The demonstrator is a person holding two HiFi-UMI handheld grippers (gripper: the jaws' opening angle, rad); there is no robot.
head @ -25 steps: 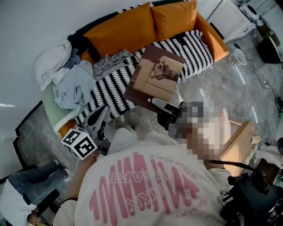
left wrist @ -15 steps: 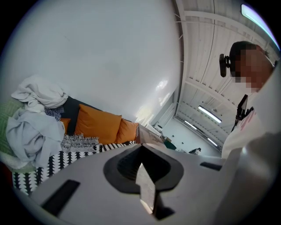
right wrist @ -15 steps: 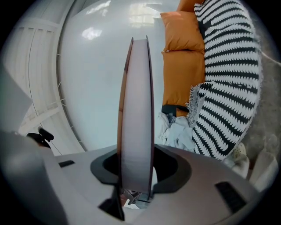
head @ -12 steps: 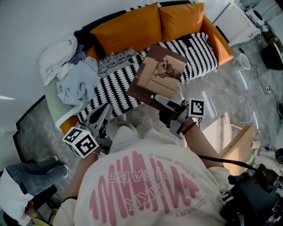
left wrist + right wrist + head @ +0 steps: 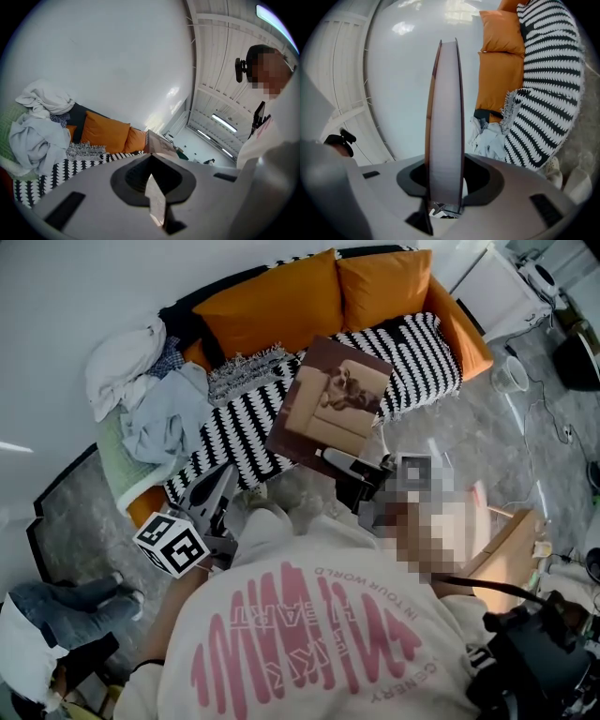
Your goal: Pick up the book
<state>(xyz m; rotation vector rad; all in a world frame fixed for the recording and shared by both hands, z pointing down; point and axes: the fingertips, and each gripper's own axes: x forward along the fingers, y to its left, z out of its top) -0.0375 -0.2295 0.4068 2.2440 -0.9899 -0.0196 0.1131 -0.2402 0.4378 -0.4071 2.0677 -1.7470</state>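
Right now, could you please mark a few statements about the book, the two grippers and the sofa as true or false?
1. The right gripper is clamped on the book. True.
2. The left gripper holds a piece of clothing. False: its jaws are together, with nothing between them.
3. The book lies flat on the sofa. False: it is held up, off the seat.
4. Clothes are piled at one end of the sofa. True.
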